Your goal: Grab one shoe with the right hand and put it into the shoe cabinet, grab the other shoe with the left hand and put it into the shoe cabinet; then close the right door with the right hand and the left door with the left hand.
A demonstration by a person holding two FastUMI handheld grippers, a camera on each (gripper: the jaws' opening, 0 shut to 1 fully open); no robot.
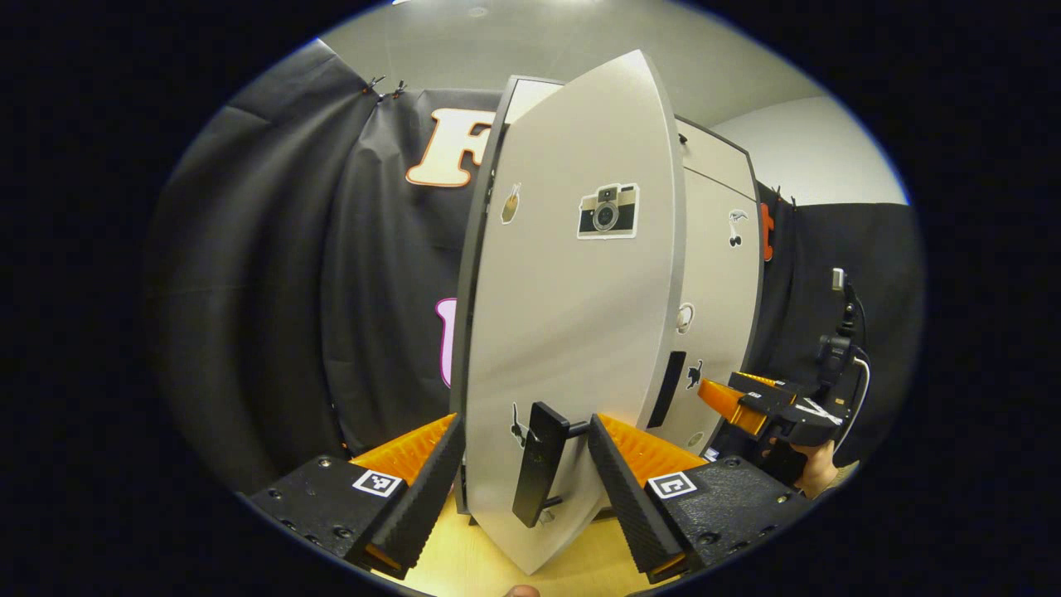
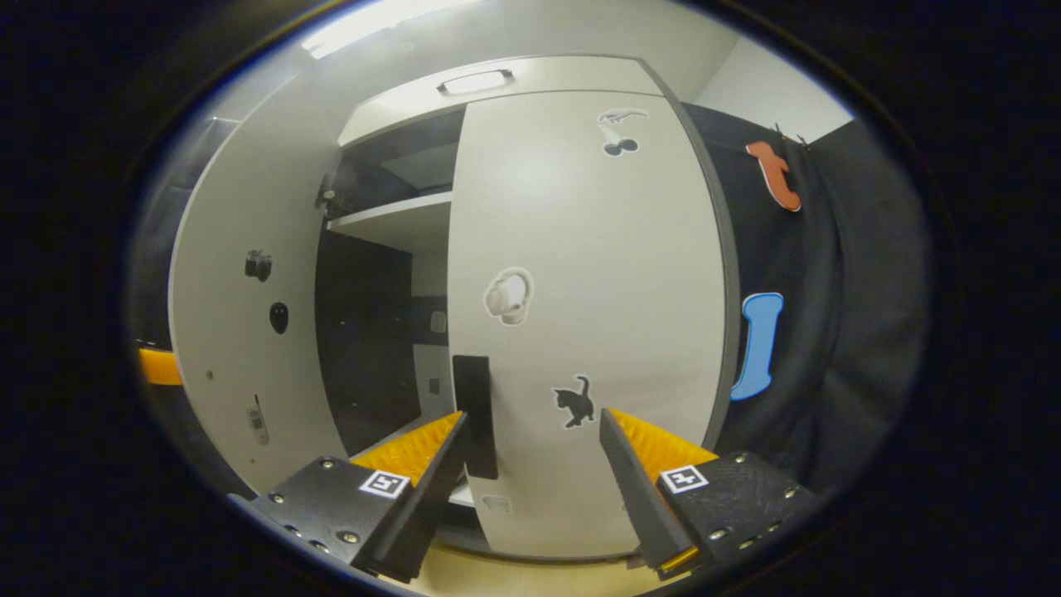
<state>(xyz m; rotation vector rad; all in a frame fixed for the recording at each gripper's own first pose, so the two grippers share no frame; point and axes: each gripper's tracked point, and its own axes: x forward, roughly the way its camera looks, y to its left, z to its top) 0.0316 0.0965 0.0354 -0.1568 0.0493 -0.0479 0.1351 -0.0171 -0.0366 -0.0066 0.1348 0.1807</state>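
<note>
The shoe cabinet's left door [image 1: 572, 332] stands partly open and swings toward me in the left gripper view, with a camera sticker on it. Its black handle [image 1: 539, 464] sits between the fingers of my left gripper [image 1: 526, 431], which is open and not pressing on it. In the right gripper view the right door [image 2: 580, 290] looks shut or nearly so, with its black handle [image 2: 474, 414] at its left edge. My right gripper [image 2: 532, 419] is open just in front of that door, holding nothing. The left door [image 2: 249, 315] hangs open, leaving a gap onto the dark interior and a shelf [image 2: 398, 220].
A hand holds the right gripper [image 1: 746, 402] near the right door [image 1: 713, 274] in the left gripper view. The cabinet stands on a light wooden surface [image 1: 464, 564]. Black cloth walls close in on the left [image 1: 273, 290] and right [image 2: 829, 315].
</note>
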